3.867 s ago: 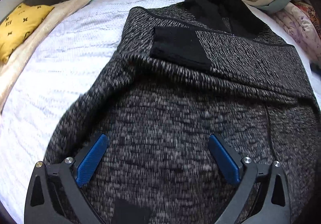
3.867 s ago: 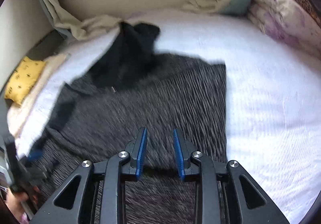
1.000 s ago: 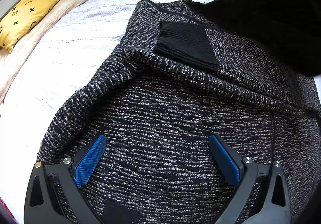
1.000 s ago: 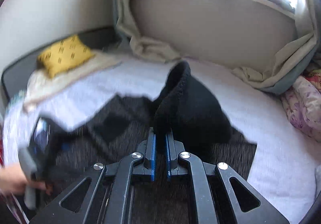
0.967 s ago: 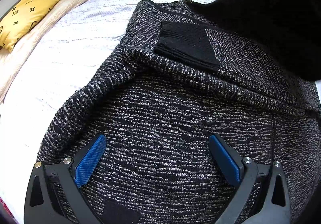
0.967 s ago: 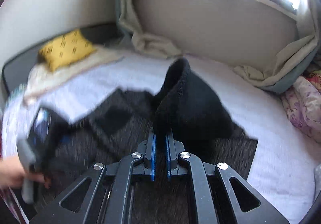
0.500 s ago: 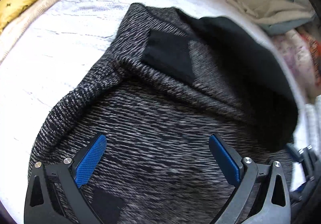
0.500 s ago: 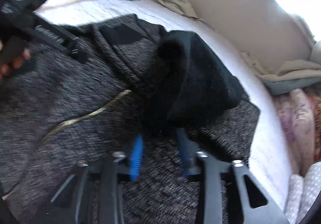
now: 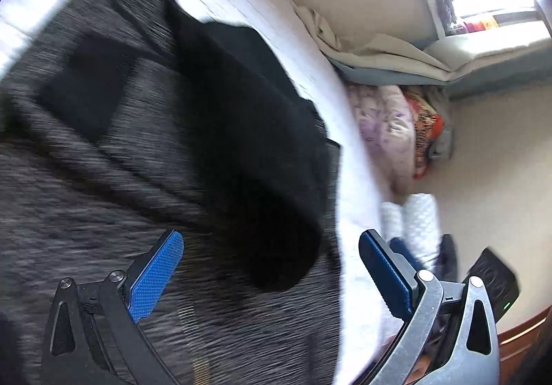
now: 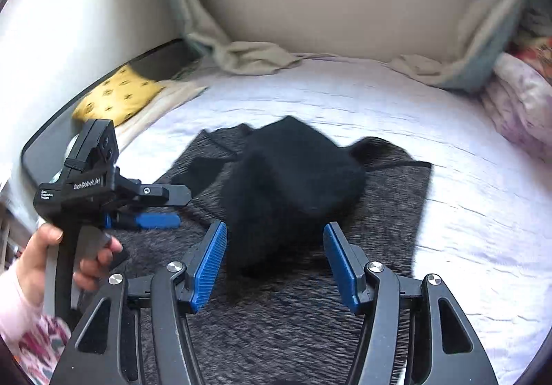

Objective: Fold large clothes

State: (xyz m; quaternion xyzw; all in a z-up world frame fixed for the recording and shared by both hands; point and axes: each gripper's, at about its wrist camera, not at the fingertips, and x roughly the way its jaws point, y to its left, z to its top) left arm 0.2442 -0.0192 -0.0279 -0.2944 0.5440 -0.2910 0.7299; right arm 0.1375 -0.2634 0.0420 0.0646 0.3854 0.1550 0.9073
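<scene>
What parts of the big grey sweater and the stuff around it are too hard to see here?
- Sweater, left wrist view: knit smeared by motion blur; lower part cut off by the picture's edge.
- Sweater's middle, right wrist view: hidden under the black hood.
- Items on the windowsill, left wrist view: too small, washed out by glare.

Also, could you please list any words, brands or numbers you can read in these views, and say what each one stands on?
"GenRobot.AI": white lettering on the side of the left gripper's black body, in the right wrist view.
Three small white lines under it: too small to read.
Yellow cushion: dark motifs, no legible text.
Left wrist view: blurred, nothing readable.
</scene>
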